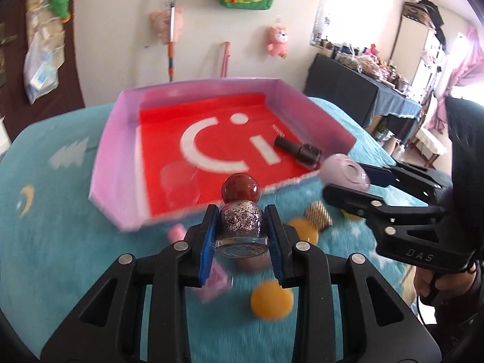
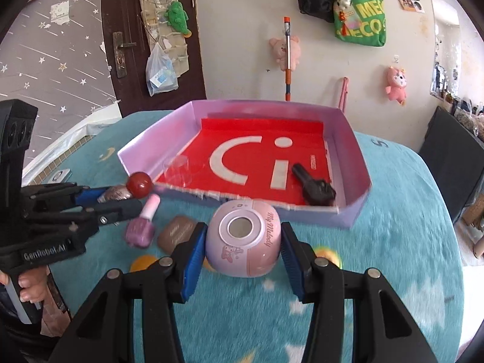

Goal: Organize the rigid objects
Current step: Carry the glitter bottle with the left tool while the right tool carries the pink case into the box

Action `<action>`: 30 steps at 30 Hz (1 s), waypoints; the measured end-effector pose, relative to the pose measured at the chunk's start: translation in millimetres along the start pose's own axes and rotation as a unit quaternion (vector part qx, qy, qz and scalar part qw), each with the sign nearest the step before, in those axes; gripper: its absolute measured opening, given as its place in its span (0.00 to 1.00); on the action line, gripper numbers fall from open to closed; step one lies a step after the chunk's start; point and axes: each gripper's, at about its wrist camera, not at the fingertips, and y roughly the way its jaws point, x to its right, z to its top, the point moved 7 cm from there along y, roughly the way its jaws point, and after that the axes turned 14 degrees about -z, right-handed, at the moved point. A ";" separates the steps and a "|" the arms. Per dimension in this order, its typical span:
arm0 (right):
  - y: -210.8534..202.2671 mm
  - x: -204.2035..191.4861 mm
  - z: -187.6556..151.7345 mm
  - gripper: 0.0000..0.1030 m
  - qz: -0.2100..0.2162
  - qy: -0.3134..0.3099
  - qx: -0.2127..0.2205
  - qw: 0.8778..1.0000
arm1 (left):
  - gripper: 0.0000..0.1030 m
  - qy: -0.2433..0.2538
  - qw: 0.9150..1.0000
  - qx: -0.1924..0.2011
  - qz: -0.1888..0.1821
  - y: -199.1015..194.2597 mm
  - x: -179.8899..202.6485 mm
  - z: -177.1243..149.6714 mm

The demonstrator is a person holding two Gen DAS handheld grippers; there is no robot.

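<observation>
Left wrist view: pink box [image 1: 112,163] lies ahead on teal blanket [image 1: 60,211], red floor mostly bare, near wall low. Black bottle [image 1: 298,148] lies inside at right. Orange balls [image 1: 271,300] and gold-capped item [image 1: 317,213] scattered below gripper. Left gripper [image 1: 242,231] clamps glitter bottle [image 1: 240,217], red ball cap [image 1: 240,188] forward, just short of box edge.

Right wrist view: pink polish bottle [image 2: 142,227] and brown case [image 2: 177,232] lie before box. Right gripper [image 2: 243,242] grips pink round speaker [image 2: 242,239] above blanket, near box front wall.
</observation>
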 end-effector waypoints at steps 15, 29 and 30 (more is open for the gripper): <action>93.3 7.5 48.2 0.49 0.068 -0.095 -0.083 0.990 | 0.28 0.023 0.996 -0.086 0.002 82.9 -24.5 35.3; 119.3 -1.3 40.2 0.49 0.086 -0.183 -0.137 0.970 | 0.28 0.028 0.993 -0.115 0.003 97.9 -29.2 30.4; 120.2 -1.7 39.9 0.49 0.088 -0.185 -0.140 0.969 | 0.28 0.028 0.993 -0.116 0.003 98.3 -29.4 30.7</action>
